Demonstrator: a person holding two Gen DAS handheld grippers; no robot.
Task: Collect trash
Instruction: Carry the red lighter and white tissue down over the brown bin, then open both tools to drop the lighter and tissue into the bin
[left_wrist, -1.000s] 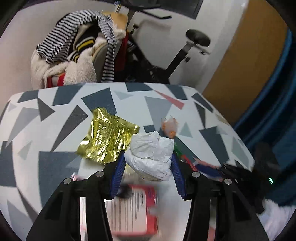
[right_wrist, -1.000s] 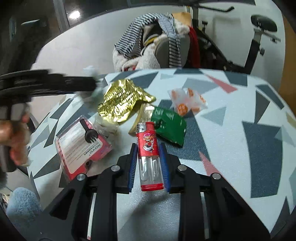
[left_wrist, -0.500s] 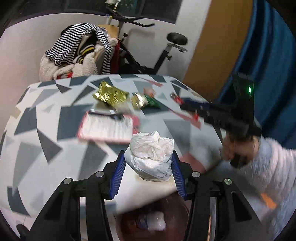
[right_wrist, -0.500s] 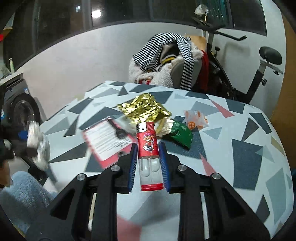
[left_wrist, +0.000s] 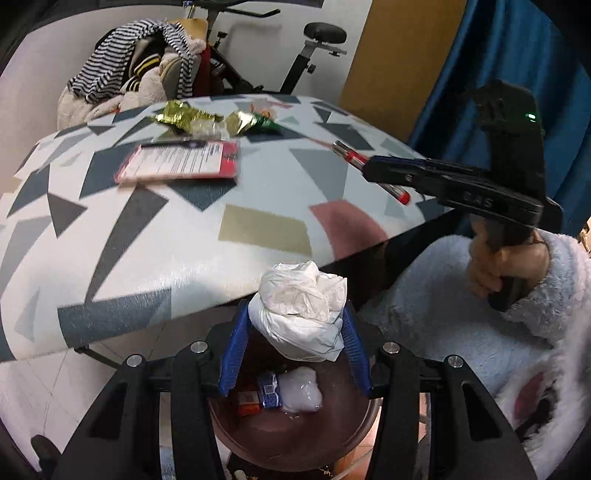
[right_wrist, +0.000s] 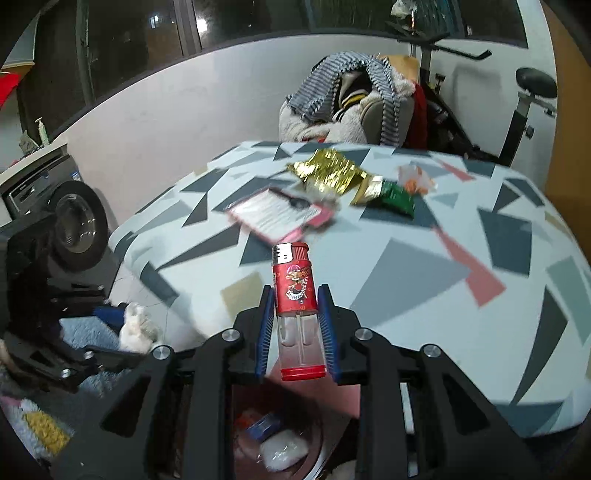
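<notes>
My left gripper is shut on a crumpled white tissue wad and holds it just above a round brown bin below the table edge. The bin holds several scraps. My right gripper is shut on a red lighter, above the table's near edge and over the same bin. The right gripper also shows in the left wrist view with the lighter. On the table lie a gold foil wrapper, a green packet, a small orange-white wrapper and a pink-edged card.
The table has a white cloth with grey triangles. Behind it are a chair piled with clothes and an exercise bike. A washing machine stands at the left. A blue curtain hangs at the right.
Both grippers have pulled back from the table middle to its near edge, over the bin. Each still holds its item.
</notes>
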